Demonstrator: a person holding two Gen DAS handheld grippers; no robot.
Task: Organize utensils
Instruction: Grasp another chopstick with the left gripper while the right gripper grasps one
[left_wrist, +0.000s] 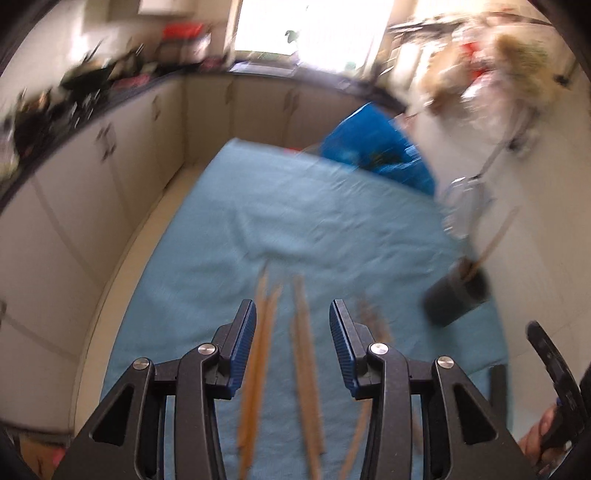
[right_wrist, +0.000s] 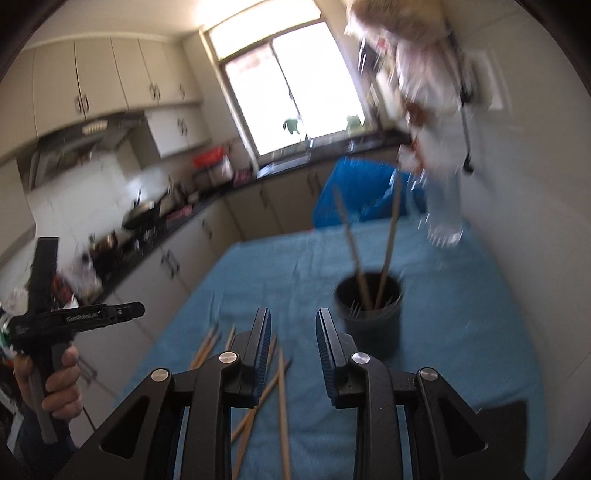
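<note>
Several wooden chopsticks (left_wrist: 304, 354) lie loose on the blue cloth (left_wrist: 295, 221) over the table, right under my left gripper (left_wrist: 293, 334), which is open and empty above them. A black round holder (left_wrist: 458, 297) stands at the right with chopsticks in it. In the right wrist view my right gripper (right_wrist: 291, 339) is open and empty above loose chopsticks (right_wrist: 282, 391), and the holder (right_wrist: 369, 314), with two chopsticks standing in it, is just ahead to the right. The left gripper's handle (right_wrist: 55, 325) shows at the left in a hand.
A blue bag (right_wrist: 354, 192) sits at the table's far end. A clear glass (right_wrist: 443, 218) and a metal stand are at the far right by the wall. Kitchen cabinets and a cluttered dark counter (right_wrist: 147, 221) run along the left.
</note>
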